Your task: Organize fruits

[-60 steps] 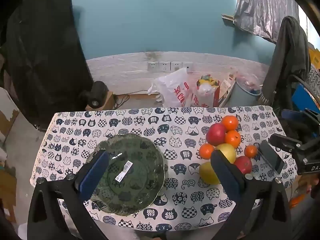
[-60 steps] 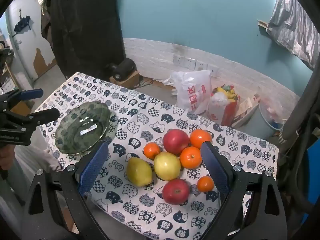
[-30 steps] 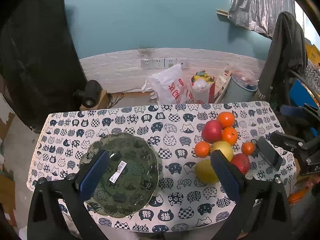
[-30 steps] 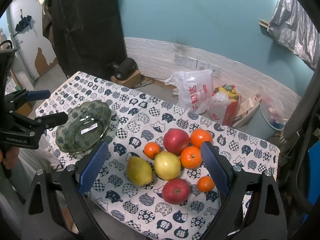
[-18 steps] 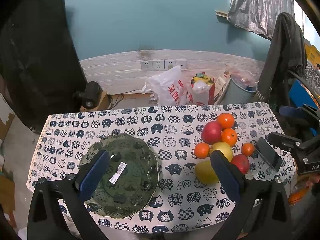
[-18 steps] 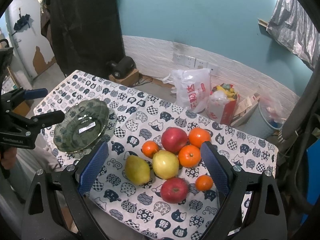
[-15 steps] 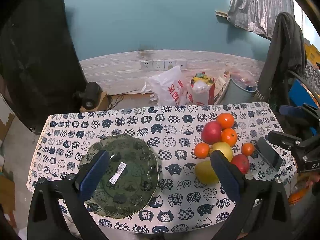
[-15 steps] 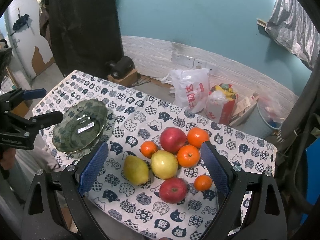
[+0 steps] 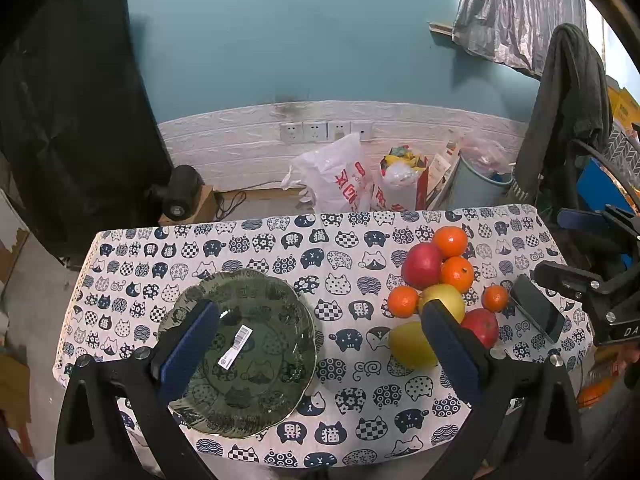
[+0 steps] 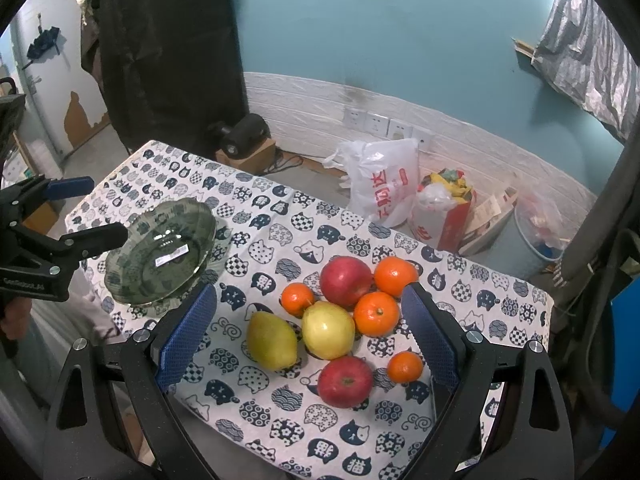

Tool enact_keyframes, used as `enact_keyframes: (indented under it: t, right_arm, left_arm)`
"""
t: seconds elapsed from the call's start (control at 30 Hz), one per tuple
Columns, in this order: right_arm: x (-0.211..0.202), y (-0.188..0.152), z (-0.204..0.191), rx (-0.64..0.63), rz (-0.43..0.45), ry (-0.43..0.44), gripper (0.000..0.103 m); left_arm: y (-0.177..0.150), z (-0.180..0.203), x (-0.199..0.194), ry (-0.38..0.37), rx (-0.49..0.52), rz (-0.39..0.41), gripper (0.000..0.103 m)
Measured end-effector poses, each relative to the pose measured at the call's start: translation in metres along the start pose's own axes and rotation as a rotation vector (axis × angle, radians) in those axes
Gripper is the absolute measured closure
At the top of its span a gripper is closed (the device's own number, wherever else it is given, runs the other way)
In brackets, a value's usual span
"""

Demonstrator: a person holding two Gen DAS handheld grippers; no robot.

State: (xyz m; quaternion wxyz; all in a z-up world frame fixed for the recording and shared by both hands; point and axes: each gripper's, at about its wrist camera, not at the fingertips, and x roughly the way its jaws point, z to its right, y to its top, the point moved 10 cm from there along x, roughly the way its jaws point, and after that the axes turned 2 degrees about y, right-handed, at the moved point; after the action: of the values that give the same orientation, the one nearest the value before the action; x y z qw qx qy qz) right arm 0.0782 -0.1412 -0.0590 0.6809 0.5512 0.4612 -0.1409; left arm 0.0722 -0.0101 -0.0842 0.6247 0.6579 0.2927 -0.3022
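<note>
A green glass plate [image 9: 260, 344] [image 10: 160, 252] with a barcode sticker lies on the left of the cat-print tablecloth [image 9: 280, 252]. A cluster of fruit lies on the right: two red apples [image 10: 346, 376] [image 10: 346, 276], a yellow apple [image 10: 328, 330], a yellow pear [image 10: 272, 342] and several oranges [image 10: 376, 314]. My left gripper [image 9: 320, 340] is open and empty, above the table's front, its left finger over the plate. My right gripper [image 10: 308, 338] is open and empty above the fruit cluster, which lies between its fingers.
A black phone [image 9: 538, 314] lies near the table's right edge. Behind the table are plastic bags [image 9: 340, 184], a bin [image 9: 480, 184], a black speaker on a box [image 9: 180, 196] and a wall with sockets. A chair with dark clothing [image 9: 568, 104] stands at the right.
Both grippers have drifted slightly; in the right wrist view the fruit has shifted a little up and left. Nothing was grasped or moved on the table.
</note>
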Motion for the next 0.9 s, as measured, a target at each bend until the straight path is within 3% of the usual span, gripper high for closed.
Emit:
enact_keyframes:
  t: [0.9]
  right_arm:
    - [0.0007,-0.0009,-0.0093,-0.013,0.004,0.019,0.011]
  left_arm:
    - [-0.0025,0.0018,-0.0003,-0.002,0.001,0.003,0.001]
